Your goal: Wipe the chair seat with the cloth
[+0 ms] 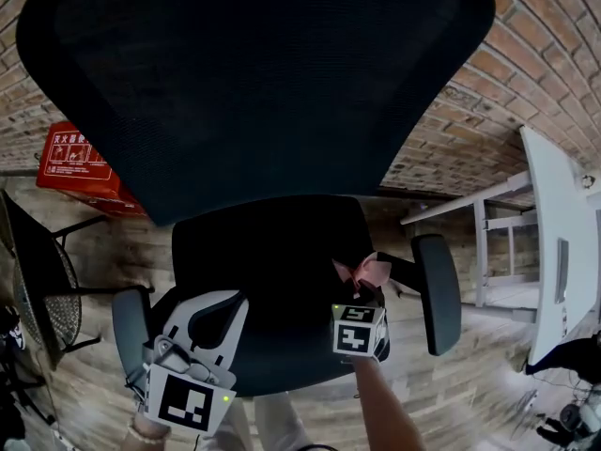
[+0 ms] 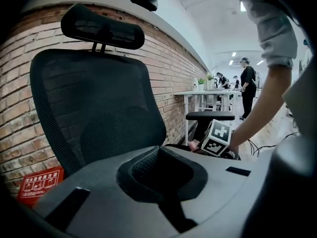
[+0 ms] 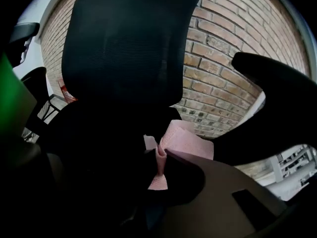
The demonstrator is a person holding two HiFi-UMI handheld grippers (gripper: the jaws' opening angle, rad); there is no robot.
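Left gripper (image 1: 225,308) closest, jaws together and empty, I see right gripper (image 1: 362,296) jaws clamped on the pink cloth (image 1: 368,271), bunched at their tips over the chair seat (image 1: 268,280), right side.

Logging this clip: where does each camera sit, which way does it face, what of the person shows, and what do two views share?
Head view: on the person's head, steeply down at the chair seat; left gripper, right gripper and right forearm show.
Left gripper view: rides the left gripper, looks along its shut jaws toward the backrest; the right forearm shows.
Right gripper view: rides the right gripper, faces the backrest; jaws pinch the pink cloth.
Shared: head and right gripper views both show the pink cloth.
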